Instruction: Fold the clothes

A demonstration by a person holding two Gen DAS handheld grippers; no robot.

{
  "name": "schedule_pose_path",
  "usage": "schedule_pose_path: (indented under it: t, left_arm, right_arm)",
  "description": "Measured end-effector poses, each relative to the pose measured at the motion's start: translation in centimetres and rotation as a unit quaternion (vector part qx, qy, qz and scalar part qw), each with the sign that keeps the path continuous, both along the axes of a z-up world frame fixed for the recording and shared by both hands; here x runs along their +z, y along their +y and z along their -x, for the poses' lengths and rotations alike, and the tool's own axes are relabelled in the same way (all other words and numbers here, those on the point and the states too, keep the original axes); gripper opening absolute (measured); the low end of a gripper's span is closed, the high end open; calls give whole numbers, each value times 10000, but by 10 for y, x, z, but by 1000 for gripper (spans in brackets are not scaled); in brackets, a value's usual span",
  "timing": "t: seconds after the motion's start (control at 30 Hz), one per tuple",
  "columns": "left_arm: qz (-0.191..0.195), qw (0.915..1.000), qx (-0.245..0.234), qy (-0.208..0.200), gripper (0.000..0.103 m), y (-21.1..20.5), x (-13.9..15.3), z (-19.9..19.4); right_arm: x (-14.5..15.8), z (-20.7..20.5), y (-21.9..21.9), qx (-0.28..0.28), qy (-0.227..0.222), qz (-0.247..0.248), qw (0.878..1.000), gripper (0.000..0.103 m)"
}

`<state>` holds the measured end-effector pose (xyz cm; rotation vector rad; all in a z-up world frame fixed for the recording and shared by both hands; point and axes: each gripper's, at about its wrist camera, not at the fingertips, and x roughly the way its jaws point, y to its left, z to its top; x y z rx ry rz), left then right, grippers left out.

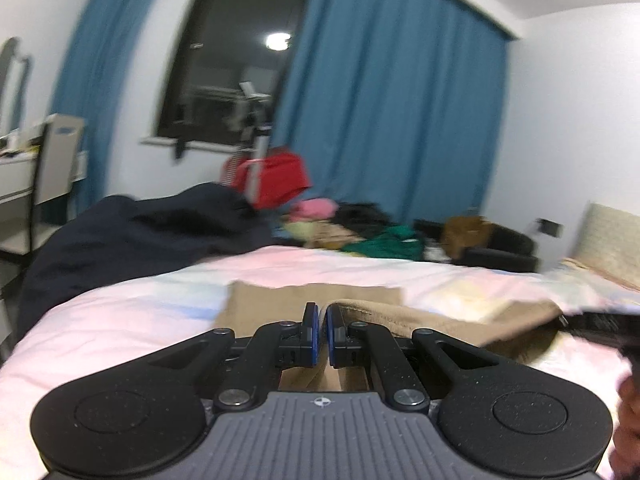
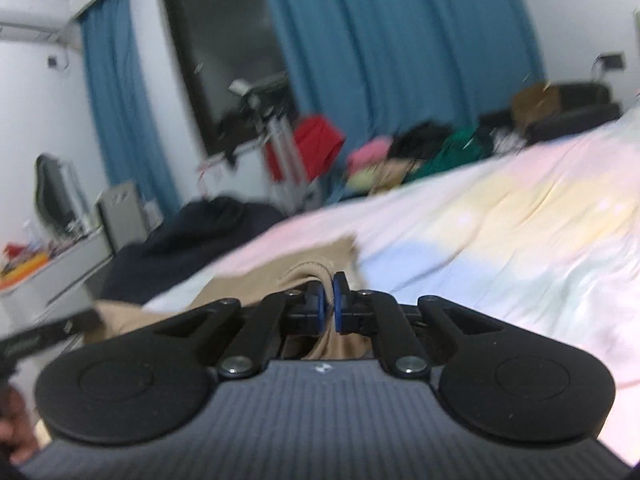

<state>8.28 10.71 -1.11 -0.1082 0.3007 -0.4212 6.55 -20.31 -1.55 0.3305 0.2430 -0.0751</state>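
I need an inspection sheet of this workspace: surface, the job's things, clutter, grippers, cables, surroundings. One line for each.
Surface: bed, pastel sheet, bare on the right.
Job's things: tan garment, partly lifted off the sheet.
Clutter: dark garment at the bed's far left; clothes pile beyond the bed; red bag.
Grippers: left gripper shut on the tan garment's edge; right gripper shut on a fold of it.
Cables: nothing seen.
Surroundings: blue curtains, dark window, desk on the left. Both views blurred.
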Motion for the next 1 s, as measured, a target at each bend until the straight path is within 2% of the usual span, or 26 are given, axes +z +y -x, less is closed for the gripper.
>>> schedule_pose_path:
  t: [0.07, 0.13, 0.23, 0.37, 0.43, 0.5, 0.57, 0.7, 0.83, 0.9, 1.0]
  left_arm:
    - [-59, 9998, -199, -52, 5, -7, -2, 4]
    - [-226, 9995, -204, 14, 5, -14, -8, 2]
    - [-474, 9986, -100, 230, 7, -20, -19, -5]
    - [-644, 9969, 90, 437, 19, -19, -30, -13]
    - [-754, 9956, 222, 514, 28, -18, -32, -16]
    - [-713, 9954, 324, 545, 48, -15, -30, -15]
    - [-673, 9952, 428, 574, 60, -13, -27, -14]
    - [-656, 9958, 596, 215, 81, -11, -11, 10]
    - [-583, 9981, 142, -115, 86, -26, -4, 47]
    - [-743, 9970, -205, -87, 88, -44, -11, 57]
    - [-1610, 9844, -629, -315, 88, -80, -28, 65]
  right_arm:
    - [1, -2, -9, -207, -5, 77, 9998, 7]
    - [-4, -11, -15, -242, 249, 34, 9994, 7]
    - [-24, -29, -20, -115, 835, -281, 9960, 7]
    - [-42, -42, -16, 33, 1267, -408, 9911, 8]
    - [-40, -44, -10, 122, 1253, -252, 9917, 7]
    - [-38, -39, -2, 177, 1184, -71, 9928, 7]
    - [-36, -37, 3, 219, 1101, 118, 9936, 8]
    - [-35, -36, 8, 291, 1063, 368, 9932, 8]
    - [-39, -35, 9, 347, 1101, 438, 9923, 8]
    - [-39, -34, 6, 380, 1110, 336, 9925, 8]
    - [-37, -33, 0, 387, 1098, 159, 9931, 8]
